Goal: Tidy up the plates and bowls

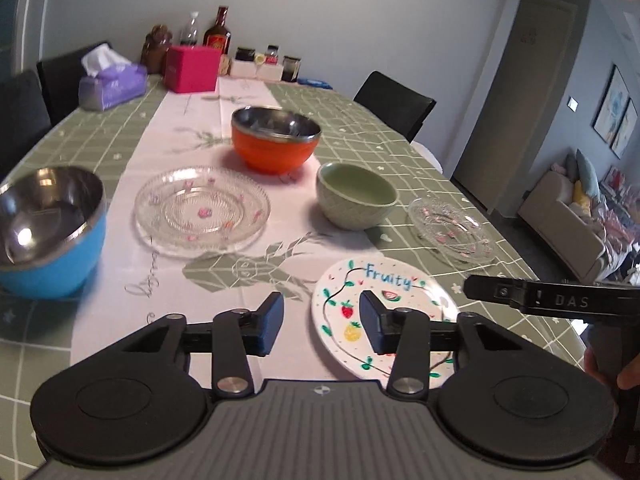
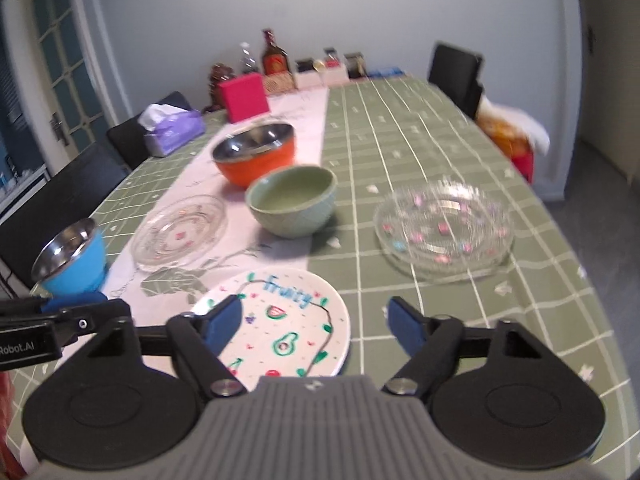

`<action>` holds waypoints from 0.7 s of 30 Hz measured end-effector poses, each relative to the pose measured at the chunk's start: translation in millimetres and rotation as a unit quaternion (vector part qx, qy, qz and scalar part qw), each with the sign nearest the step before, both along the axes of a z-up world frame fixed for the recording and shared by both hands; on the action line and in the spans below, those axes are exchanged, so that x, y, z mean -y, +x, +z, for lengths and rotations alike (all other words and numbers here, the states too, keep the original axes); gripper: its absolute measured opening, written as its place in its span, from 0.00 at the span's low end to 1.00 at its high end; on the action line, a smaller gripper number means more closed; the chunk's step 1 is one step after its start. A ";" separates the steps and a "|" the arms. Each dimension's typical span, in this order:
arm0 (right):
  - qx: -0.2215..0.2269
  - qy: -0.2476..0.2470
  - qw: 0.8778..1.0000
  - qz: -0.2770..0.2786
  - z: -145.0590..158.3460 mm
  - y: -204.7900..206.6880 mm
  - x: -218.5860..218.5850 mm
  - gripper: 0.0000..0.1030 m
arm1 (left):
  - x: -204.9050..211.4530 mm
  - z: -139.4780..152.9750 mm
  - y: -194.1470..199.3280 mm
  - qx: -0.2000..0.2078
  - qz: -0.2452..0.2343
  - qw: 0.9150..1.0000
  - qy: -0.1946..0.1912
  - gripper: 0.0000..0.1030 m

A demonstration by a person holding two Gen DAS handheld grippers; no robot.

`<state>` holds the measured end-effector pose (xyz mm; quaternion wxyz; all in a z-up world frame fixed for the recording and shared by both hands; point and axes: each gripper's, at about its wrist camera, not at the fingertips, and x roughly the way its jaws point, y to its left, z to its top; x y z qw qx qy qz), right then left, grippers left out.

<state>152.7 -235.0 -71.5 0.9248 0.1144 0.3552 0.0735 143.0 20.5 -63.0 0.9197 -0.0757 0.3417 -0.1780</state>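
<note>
A white "Fruity" plate (image 1: pixel 352 300) (image 2: pixel 280 320) lies at the table's near edge. My left gripper (image 1: pixel 322 322) is open and empty, its jaws above the plate's left rim. My right gripper (image 2: pixel 316 326) is open and empty, hovering over the same plate. A blue steel bowl (image 1: pixel 52 248) (image 2: pixel 74 264) sits near left. A glass plate (image 1: pixel 202 210) (image 2: pixel 180 230) lies on the runner. An orange bowl (image 1: pixel 276 142) (image 2: pixel 256 156) and a green bowl (image 1: pixel 354 196) (image 2: pixel 292 200) stand behind. A second glass plate (image 1: pixel 452 228) (image 2: pixel 444 228) lies right.
A purple tissue box (image 1: pixel 112 86), a pink box (image 1: pixel 192 68), bottles and jars (image 1: pixel 276 62) stand at the table's far end (image 2: pixel 400 120). Black chairs (image 1: pixel 396 104) (image 2: pixel 456 72) line both sides. The other gripper's body (image 1: pixel 560 300) shows at the right.
</note>
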 end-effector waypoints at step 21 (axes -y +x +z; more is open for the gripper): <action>-0.084 0.109 0.990 -0.029 -40.2 18.4 22.4 0.22 | -1.2 -44.0 28.4 -0.073 0.001 0.995 -0.074 0.30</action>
